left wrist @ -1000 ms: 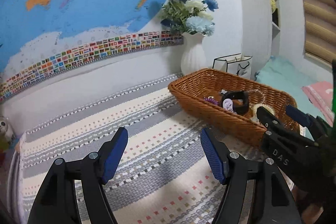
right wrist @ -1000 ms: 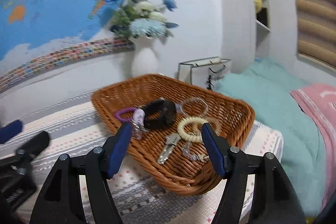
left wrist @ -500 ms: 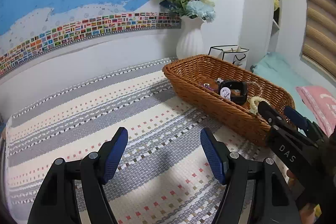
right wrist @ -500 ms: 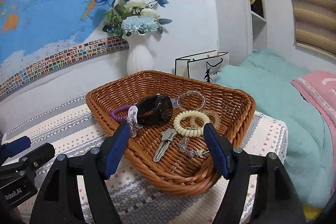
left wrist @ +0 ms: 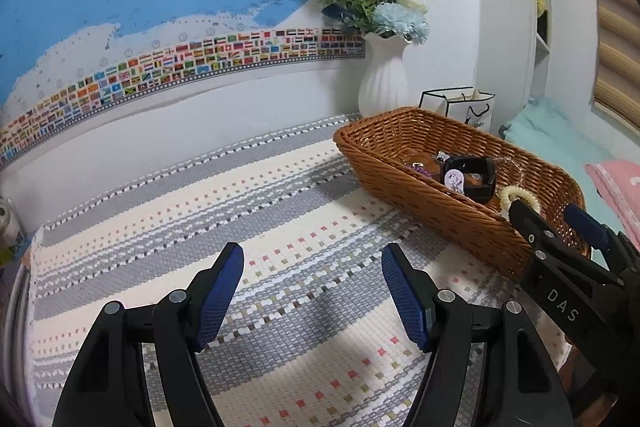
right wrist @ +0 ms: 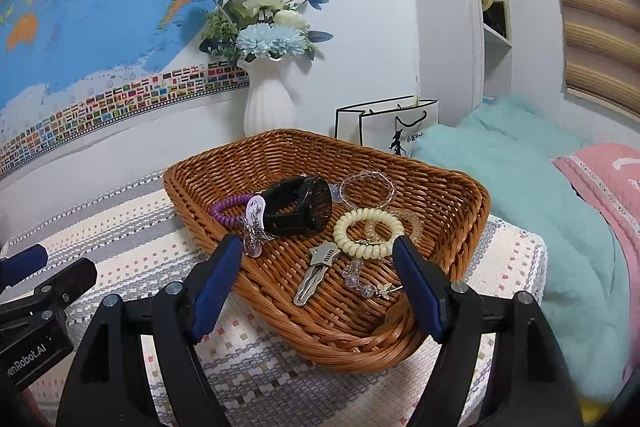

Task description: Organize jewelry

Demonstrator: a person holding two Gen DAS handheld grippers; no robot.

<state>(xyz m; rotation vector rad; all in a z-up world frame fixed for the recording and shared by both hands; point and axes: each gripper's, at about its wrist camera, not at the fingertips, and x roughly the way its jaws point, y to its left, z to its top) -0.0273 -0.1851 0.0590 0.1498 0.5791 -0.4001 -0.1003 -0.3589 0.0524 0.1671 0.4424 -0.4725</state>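
Striped woven cloth (left wrist: pixel 248 211) is covering the table under both tools. Nearest, the right gripper (right wrist: pixel 316 263) is hovering with fingers spread and nothing between them over the wicker basket (right wrist: pixel 452 227), where a silver hair clip (right wrist: pixel 316 273), cream coil bracelet (right wrist: pixel 368 233) and black watch (right wrist: pixel 300 207) are lying just beyond its tips. Left gripper (left wrist: pixel 312 267) is gaping over bare cloth, well apart from the basket.

The left wrist view looks across the table (left wrist: pixel 240 195) toward the wicker basket (left wrist: pixel 440 211). The right wrist view faces that shared basket (right wrist: pixel 460 203) closer.
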